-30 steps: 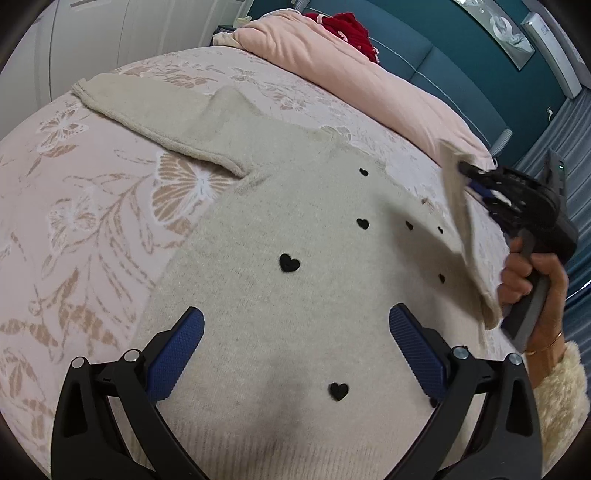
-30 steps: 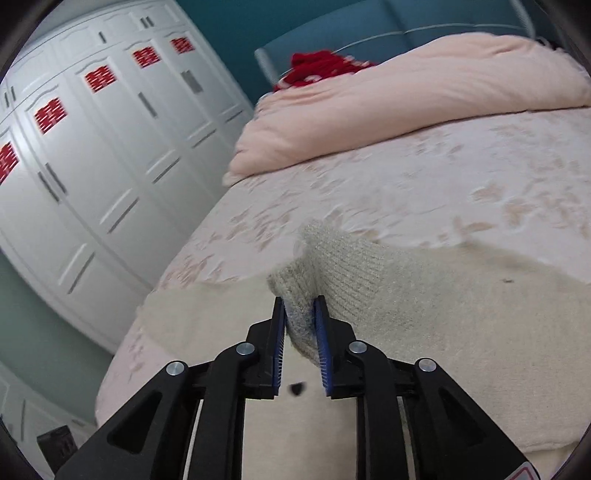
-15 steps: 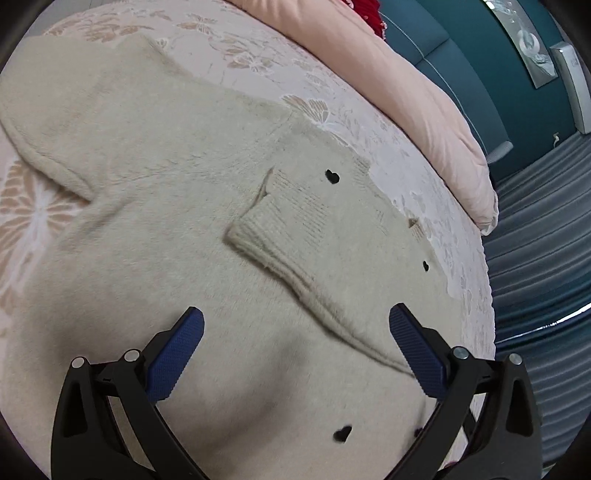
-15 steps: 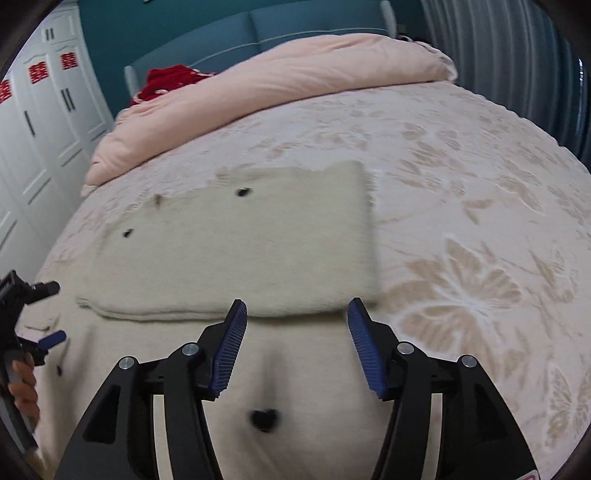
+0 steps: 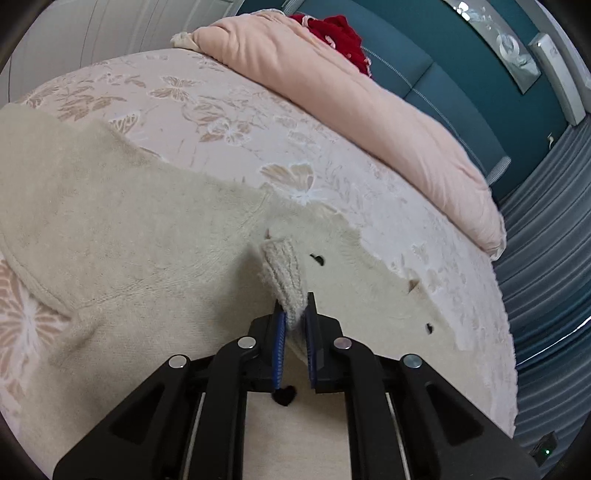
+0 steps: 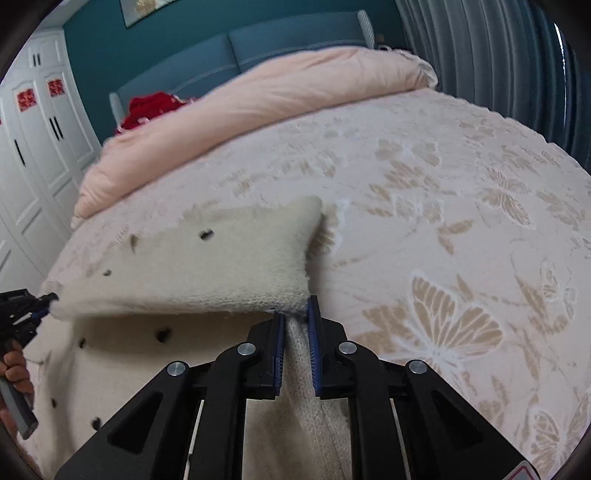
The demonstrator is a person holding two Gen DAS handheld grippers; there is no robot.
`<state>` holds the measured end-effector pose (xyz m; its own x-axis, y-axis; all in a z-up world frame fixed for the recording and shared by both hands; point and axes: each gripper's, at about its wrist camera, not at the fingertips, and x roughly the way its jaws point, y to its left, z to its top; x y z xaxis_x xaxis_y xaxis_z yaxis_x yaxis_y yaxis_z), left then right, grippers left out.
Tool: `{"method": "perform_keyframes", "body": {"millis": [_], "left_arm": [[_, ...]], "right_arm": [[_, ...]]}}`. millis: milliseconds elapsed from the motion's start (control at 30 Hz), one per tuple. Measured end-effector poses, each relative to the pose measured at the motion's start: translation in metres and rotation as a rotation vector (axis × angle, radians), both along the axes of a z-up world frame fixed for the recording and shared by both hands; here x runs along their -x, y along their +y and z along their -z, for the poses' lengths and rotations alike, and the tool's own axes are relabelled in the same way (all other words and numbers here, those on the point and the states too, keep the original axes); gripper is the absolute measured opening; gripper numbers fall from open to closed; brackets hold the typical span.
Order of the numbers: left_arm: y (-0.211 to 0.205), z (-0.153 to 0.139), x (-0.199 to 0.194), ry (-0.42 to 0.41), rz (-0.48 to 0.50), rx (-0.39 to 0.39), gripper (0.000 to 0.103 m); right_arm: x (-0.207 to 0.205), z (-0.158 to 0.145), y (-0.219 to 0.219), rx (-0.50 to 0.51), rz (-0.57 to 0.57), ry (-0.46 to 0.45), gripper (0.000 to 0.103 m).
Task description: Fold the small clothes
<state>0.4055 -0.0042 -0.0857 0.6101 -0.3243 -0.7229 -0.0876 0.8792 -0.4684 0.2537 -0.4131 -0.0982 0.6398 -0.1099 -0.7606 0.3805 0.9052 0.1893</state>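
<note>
A cream knitted sweater [image 5: 155,236] with small black hearts lies spread on the bed. Its right sleeve is folded across the body. My left gripper [image 5: 294,321] is shut on the ribbed cuff [image 5: 284,280] of that sleeve and holds it just above the body. My right gripper [image 6: 295,321] is shut on the sweater's edge [image 6: 299,354] at the right side, where the folded sleeve [image 6: 221,258] begins. The sleeve is lifted between the two grippers. The left gripper also shows at the left edge of the right wrist view [image 6: 48,300].
The bed has a pink bedspread [image 6: 461,206] with butterfly patterns. A rolled pink duvet [image 5: 369,110] lies along the head of the bed with a red garment [image 5: 336,29] behind it. White wardrobes [image 6: 33,147] stand to the left, grey curtains [image 6: 498,55] to the right.
Both grippers were open half a second ago over the folded sleeve. Now each has closed on it, the left on the cuff, the right on the sweater's edge, and the sleeve is raised.
</note>
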Motion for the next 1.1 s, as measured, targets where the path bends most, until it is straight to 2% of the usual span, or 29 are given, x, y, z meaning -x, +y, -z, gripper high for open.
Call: {"method": "perform_keyframes", "body": {"millis": [33,67,100,167,233,333,400,433,500,533,567,600,633,667,700,767,800,833,900,933,1033,1100], "left_arm": [[-0.001,0.015,-0.003,0.038,0.009,-0.035,0.009],[-0.003,0.03,-0.005,0.079,0.012,-0.065,0.009],[-0.003,0.042,-0.004,0.103,0.019,-0.071,0.009],[-0.002,0.046,0.006,0.055,0.023,-0.084,0.01],[-0.001,0.046,0.009,0.043,0.023,-0.088,0.011],[0.001,0.048,0.01,0.038,0.019,-0.071,0.011],[0.0,0.048,0.01,0.028,0.022,-0.078,0.012],[0.0,0.049,0.011,0.022,0.025,-0.085,0.012],[0.0,0.05,0.012,0.008,0.026,-0.09,0.012],[0.001,0.051,0.013,0.001,0.025,-0.082,0.013],[0.003,0.051,0.014,-0.003,0.022,-0.065,0.013],[0.007,0.052,0.016,-0.005,0.018,-0.041,0.014],[0.012,0.051,0.018,-0.004,0.013,-0.016,0.016],[0.019,0.047,0.023,-0.002,0.002,0.006,0.019],[0.027,0.043,0.029,-0.009,-0.01,0.021,0.026],[0.054,0.03,0.046,-0.055,-0.046,0.035,0.043],[0.074,0.023,0.055,-0.08,-0.078,0.031,0.058],[0.095,0.019,0.062,-0.094,-0.12,0.021,0.071],[0.147,0.015,0.07,-0.108,-0.232,0.002,0.082],[0.175,0.015,0.071,-0.101,-0.288,-0.008,0.085],[0.262,0.017,0.06,-0.043,-0.459,-0.054,0.085],[0.315,0.018,0.049,-0.009,-0.585,-0.074,0.085]], "right_arm": [[-0.006,0.021,-0.002,0.002,-0.008,0.089,0.01],[-0.005,0.034,-0.003,-0.01,-0.013,0.117,0.01],[0.0,0.028,-0.002,-0.008,-0.009,0.084,0.011],[0.006,0.009,-0.001,-0.019,-0.004,0.054,0.013],[0.017,-0.008,0.002,-0.03,0.01,0.011,0.013],[0.034,-0.038,0.011,0.031,0.073,-0.093,0.019],[0.029,-0.053,0.023,0.091,0.061,-0.128,0.02],[0.02,-0.055,0.028,0.081,0.034,-0.13,0.02],[-0.001,-0.045,0.029,0.014,-0.008,-0.096,0.02],[-0.013,-0.03,0.027,-0.021,-0.016,-0.051,0.02],[-0.027,-0.005,0.022,-0.049,-0.014,0.034,0.02],[-0.035,0.021,0.02,-0.06,0.002,0.129,0.008],[-0.032,0.032,0.022,-0.066,0.005,0.114,0.009],[-0.024,0.025,0.028,-0.041,0.022,0.068,0.011],[-0.019,0.016,0.036,-0.016,0.021,0.069,0.017],[-0.005,0.002,0.054,0.014,0.01,0.035,0.026],[0.005,-0.001,0.064,0.012,-0.005,0.013,0.036],[0.013,0.0,0.073,0.007,-0.02,0.006,0.04],[0.029,0.007,0.09,0.002,-0.049,0.003,0.041],[0.035,0.013,0.099,0.007,-0.062,0.014,0.042],[0.044,0.025,0.118,0.059,-0.069,0.043,0.05],[0.038,0.026,0.121,0.085,-0.088,0.058,0.06]]}}
